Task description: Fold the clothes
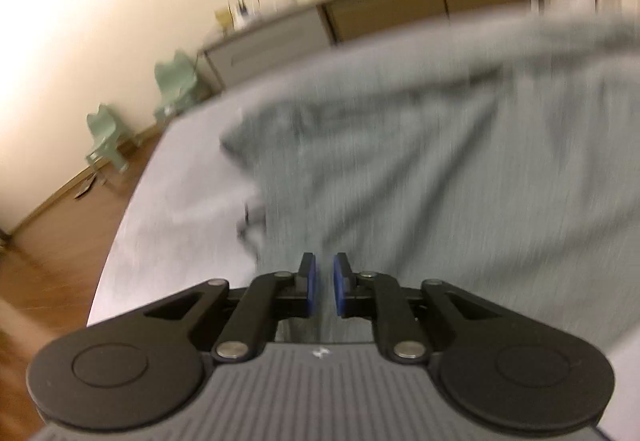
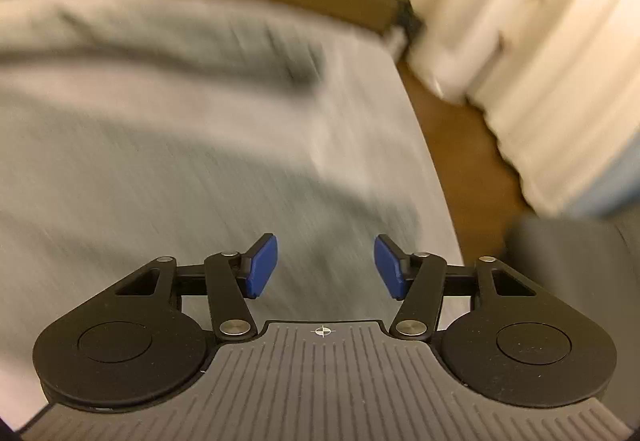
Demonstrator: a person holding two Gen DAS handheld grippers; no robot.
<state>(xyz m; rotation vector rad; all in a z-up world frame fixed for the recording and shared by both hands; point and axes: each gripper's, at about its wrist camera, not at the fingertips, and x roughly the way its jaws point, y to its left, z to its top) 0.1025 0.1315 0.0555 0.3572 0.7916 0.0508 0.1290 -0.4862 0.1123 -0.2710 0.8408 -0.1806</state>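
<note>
A grey-green garment (image 1: 420, 145) lies spread and rumpled over the pale table (image 1: 168, 225), soft, light and limp, so it should be pinched at a hem or corner rather than mid-panel. The left hand-held gripper (image 1: 324, 287) is nearly closed on nothing. The right hand-held gripper (image 2: 326, 267) stands wide and empty above the cloth's near right part.

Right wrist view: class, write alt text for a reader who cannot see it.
The right gripper hangs open, its blue pads wide apart and empty, over a grey-green garment spread on a pale grey table. The picture is motion-blurred; wood floor and pale curtains lie to the right.
</note>
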